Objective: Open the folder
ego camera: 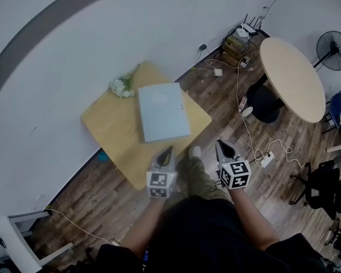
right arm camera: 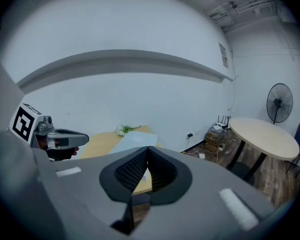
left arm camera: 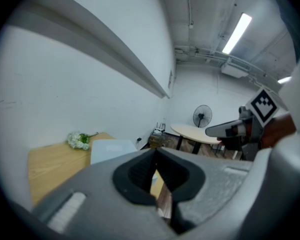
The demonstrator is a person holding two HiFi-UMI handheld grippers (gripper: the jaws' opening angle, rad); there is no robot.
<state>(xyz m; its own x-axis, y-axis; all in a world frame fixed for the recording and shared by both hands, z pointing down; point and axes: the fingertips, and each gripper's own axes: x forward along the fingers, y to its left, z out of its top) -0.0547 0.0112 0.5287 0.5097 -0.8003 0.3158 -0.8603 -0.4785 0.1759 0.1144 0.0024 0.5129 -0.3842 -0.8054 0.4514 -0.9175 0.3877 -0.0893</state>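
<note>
A pale blue folder (ego camera: 163, 111) lies closed and flat on the small wooden table (ego camera: 111, 128); it also shows in the left gripper view as the folder (left arm camera: 110, 148) and in the right gripper view as the folder (right arm camera: 131, 143). My left gripper (ego camera: 170, 150) hovers just off the table's near edge, jaws shut with nothing between them. My right gripper (ego camera: 220, 145) is beside it over the floor, also shut and empty. Neither touches the folder. In the left gripper view the jaws meet at the left gripper (left arm camera: 155, 156); in the right gripper view at the right gripper (right arm camera: 148, 156).
A small bunch of white flowers (ego camera: 123, 85) lies at the table's far left corner by the wall. A round table (ego camera: 292, 76), a fan (ego camera: 333, 50), cables and a power strip (ego camera: 266, 158) are on the wooden floor to the right. A black chair (ego camera: 321, 187) stands at right.
</note>
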